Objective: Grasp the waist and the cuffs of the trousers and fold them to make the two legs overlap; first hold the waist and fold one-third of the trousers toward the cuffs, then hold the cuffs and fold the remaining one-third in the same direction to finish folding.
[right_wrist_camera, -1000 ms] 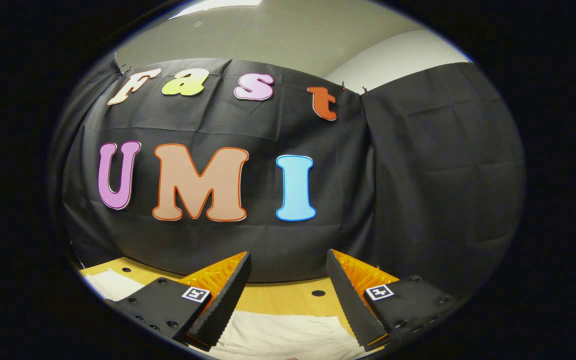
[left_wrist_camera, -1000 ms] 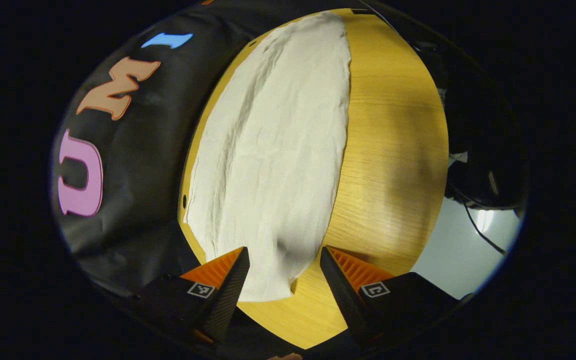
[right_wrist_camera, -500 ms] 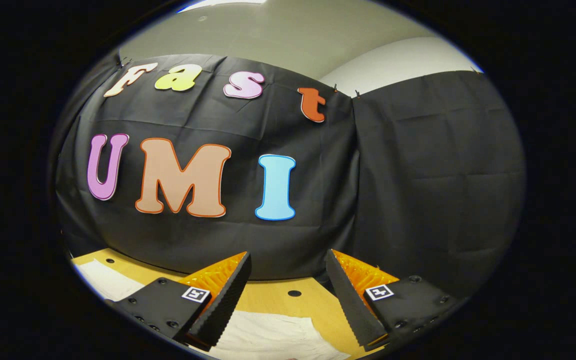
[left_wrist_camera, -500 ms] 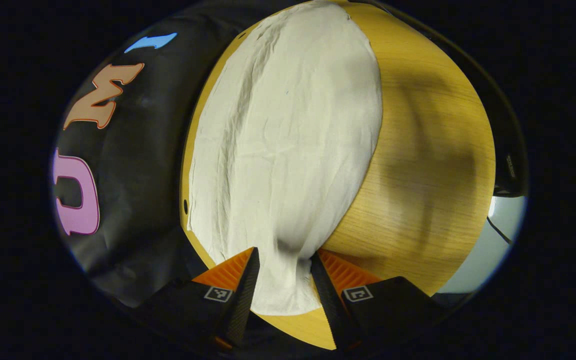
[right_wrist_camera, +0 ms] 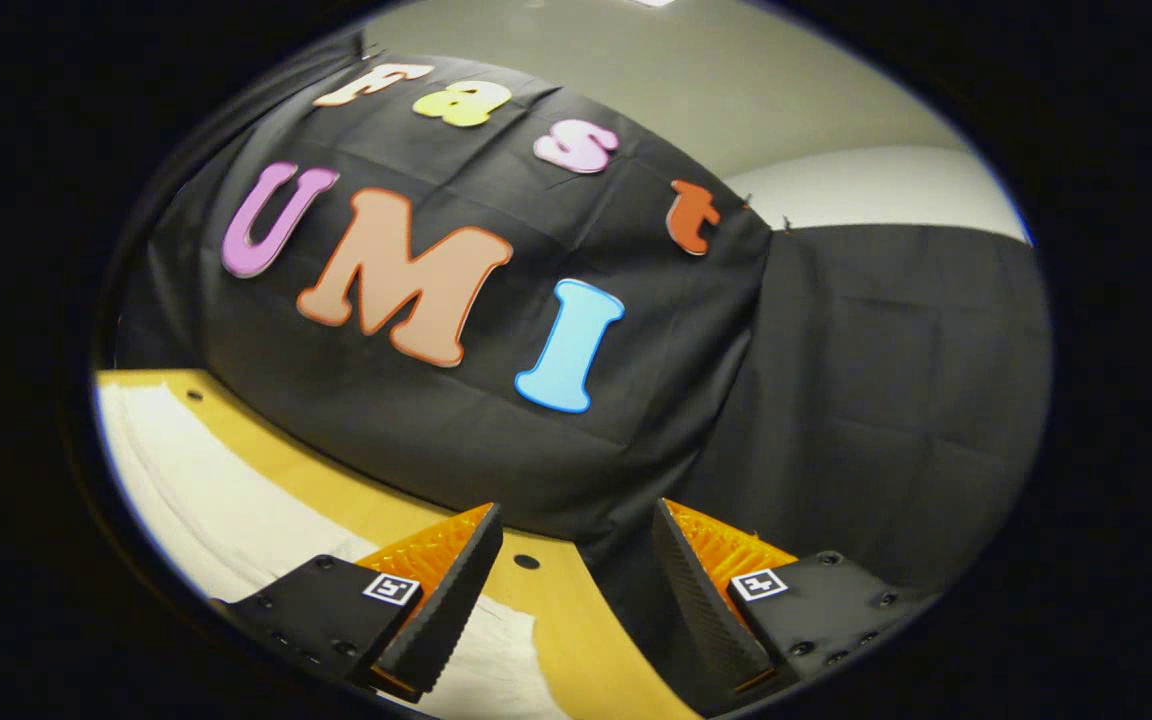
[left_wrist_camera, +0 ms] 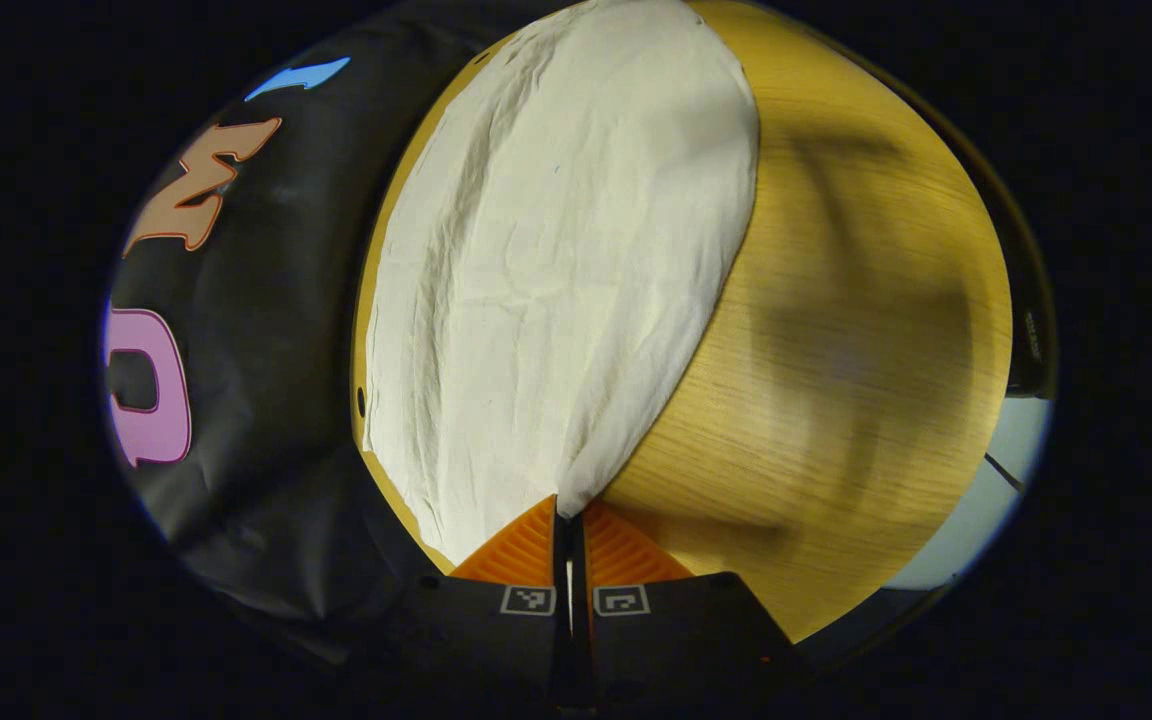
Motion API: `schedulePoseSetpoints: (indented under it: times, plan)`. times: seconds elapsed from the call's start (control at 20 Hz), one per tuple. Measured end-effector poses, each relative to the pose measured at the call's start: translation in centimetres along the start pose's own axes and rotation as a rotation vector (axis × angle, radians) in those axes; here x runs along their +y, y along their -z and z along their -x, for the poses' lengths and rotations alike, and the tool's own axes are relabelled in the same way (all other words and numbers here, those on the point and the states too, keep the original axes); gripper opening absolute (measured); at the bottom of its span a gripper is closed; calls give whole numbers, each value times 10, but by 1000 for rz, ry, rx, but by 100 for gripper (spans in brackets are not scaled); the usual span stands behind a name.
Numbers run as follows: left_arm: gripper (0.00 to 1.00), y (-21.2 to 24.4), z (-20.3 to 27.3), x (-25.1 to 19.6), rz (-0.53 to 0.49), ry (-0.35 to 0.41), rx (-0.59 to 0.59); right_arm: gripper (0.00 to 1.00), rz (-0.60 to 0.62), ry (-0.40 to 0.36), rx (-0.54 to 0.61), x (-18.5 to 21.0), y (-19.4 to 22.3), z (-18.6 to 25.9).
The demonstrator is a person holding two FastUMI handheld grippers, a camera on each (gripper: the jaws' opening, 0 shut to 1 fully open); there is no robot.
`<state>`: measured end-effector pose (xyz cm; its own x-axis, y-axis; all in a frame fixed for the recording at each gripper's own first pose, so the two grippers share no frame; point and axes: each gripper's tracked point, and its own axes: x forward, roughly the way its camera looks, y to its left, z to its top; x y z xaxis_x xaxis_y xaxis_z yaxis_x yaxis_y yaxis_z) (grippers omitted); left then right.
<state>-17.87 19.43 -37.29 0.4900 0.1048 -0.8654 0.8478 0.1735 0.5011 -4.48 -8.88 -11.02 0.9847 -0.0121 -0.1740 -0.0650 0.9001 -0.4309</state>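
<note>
In the left gripper view the left gripper is clenched on a corner of the pale trousers, which lie flat and creased along the wooden table; lift only once the other end is held, keeping the edge taut; in the right gripper view the right gripper hangs released above the table, the trousers spread at its left, so it should drop onto the cloth edge squarely.

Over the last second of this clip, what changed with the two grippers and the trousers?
The left gripper closed from wide open onto the near edge of the cream-white cloth trousers. The right gripper tilted and swung its view, jaws staying open and empty. The trousers stayed flat on the yellow wooden table.
</note>
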Motion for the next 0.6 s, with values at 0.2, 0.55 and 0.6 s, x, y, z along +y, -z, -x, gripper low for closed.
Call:
schedulePoseSetpoints:
  times: [0.2, 0.55, 0.6]
  plan:
    - [0, 1, 1, 0, 0, -33, 7, 97, 221, -62, 75, -2, 51, 18]
    - [0, 1, -1, 0, -16, -97, 19, 97, 483, -239, 196, 13, 133, 50]
    - [0, 0, -2, 0, -9, -103, 22, 98, 525, -279, 203, 18, 143, 56]
